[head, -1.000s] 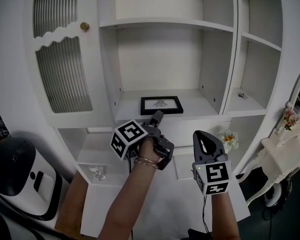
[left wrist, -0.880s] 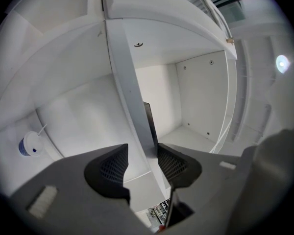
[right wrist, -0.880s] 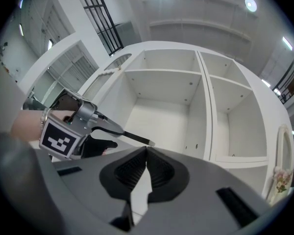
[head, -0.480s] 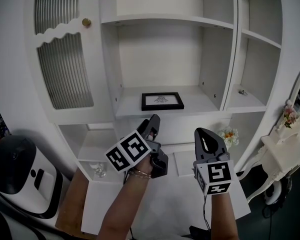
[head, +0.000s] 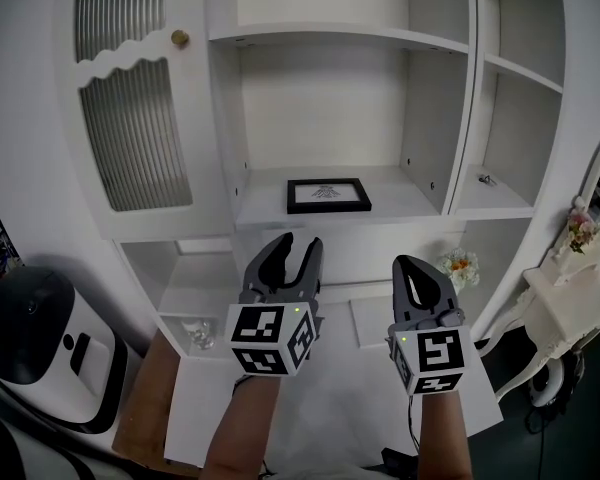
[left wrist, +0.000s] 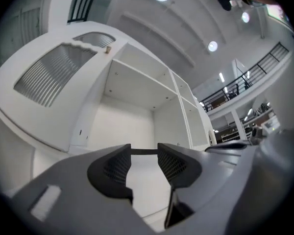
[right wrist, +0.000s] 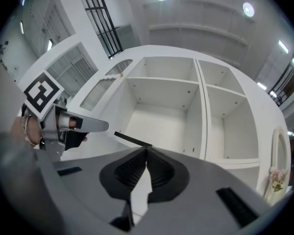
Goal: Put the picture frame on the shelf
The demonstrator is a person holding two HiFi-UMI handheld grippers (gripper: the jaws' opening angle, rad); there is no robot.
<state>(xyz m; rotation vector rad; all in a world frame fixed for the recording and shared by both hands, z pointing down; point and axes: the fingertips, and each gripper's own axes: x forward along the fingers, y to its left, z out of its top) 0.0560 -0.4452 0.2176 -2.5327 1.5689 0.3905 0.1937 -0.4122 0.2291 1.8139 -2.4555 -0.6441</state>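
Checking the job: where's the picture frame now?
In the head view, the picture frame sits on the middle shelf, just above the open left gripper.

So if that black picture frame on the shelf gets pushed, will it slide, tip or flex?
The picture frame lies flat on the shelf, so a push would likely slide it, not tip it. Its straight, thin black border suggests something stiff and fairly light. Glass over the print cannot be made out; possibly fragile.
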